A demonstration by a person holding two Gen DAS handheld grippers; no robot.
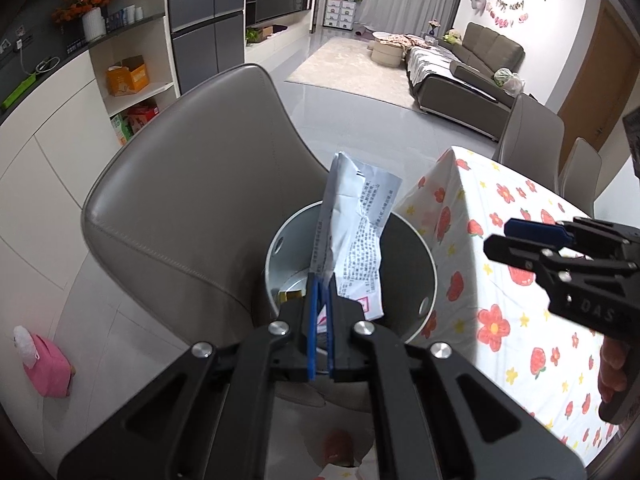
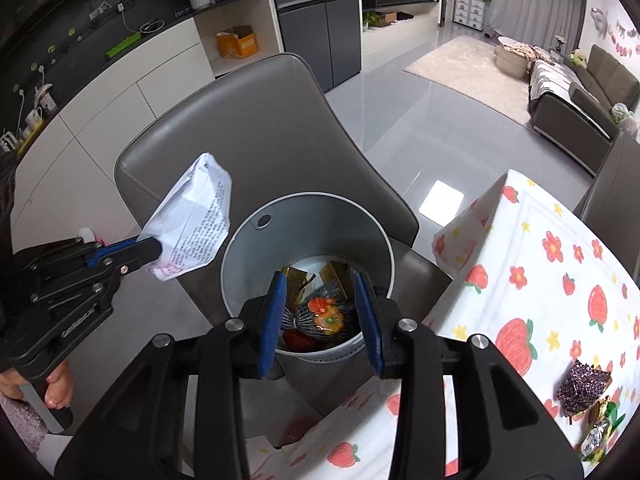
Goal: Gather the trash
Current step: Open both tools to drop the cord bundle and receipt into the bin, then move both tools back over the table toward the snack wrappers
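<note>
A white round bin (image 2: 320, 224) stands on a grey chair seat beside the table. Inside lie gold wrappers (image 2: 336, 274) and an orange and grey wrapper (image 2: 328, 316). My right gripper (image 2: 320, 284) hangs open over the bin's mouth, with nothing between its blue pads. My left gripper (image 1: 320, 280) is shut on a crumpled printed paper (image 1: 360, 232), held over the bin (image 1: 288, 248). From the right wrist view the left gripper (image 2: 154, 250) and its paper (image 2: 196, 220) sit just left of the bin's rim. The right gripper (image 1: 498, 238) shows at the right of the left wrist view.
The table, under a strawberry-print cloth (image 2: 540, 300), lies to the right, with a purple wrapper (image 2: 582, 388) and foil wrappers (image 2: 600, 432) near its edge. The grey chair back (image 1: 192, 200) rises behind the bin. A pink object (image 1: 46, 368) lies on the floor at left.
</note>
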